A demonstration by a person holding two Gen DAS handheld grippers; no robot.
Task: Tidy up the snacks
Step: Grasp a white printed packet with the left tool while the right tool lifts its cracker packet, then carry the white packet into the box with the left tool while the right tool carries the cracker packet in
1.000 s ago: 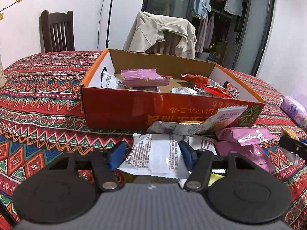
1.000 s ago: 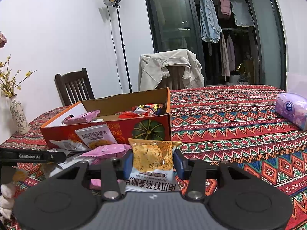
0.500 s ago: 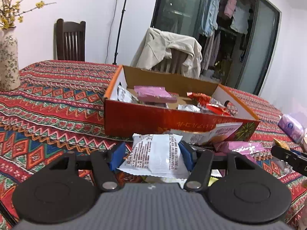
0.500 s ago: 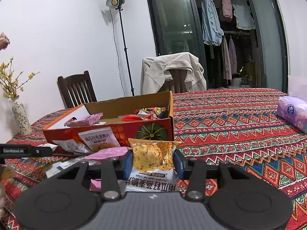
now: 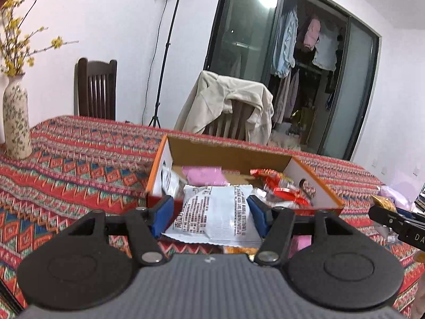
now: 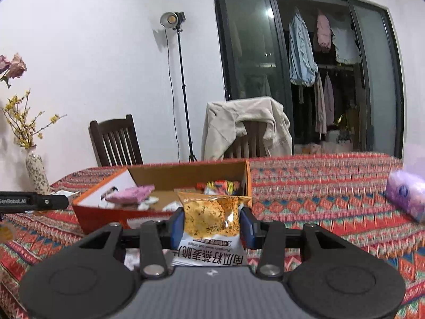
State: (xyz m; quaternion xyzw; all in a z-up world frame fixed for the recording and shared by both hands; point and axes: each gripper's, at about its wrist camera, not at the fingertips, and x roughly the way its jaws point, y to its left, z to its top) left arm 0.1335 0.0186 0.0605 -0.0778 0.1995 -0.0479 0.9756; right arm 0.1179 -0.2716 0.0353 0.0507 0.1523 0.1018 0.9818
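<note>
My left gripper (image 5: 211,210) is shut on a white snack packet (image 5: 216,214) and holds it in the air in front of the orange cardboard box (image 5: 159,164). The box holds a pink packet (image 5: 204,176) and red wrappers (image 5: 281,186). My right gripper (image 6: 211,222) is shut on a yellow snack packet (image 6: 212,215), lifted in front of the same box (image 6: 98,214), which shows a pink packet (image 6: 131,194) inside. The left gripper (image 6: 34,201) shows at the left edge of the right wrist view.
A patterned red cloth (image 5: 79,154) covers the table. A flowered vase (image 5: 16,122) stands at the left. A purple tissue pack (image 6: 406,194) lies at the right. Two chairs (image 5: 95,87) stand behind the table, one draped with a beige jacket (image 5: 228,103).
Both grippers have risen with their packets. The box now sits lower in each view and the loose packets on the cloth have dropped out of sight.
</note>
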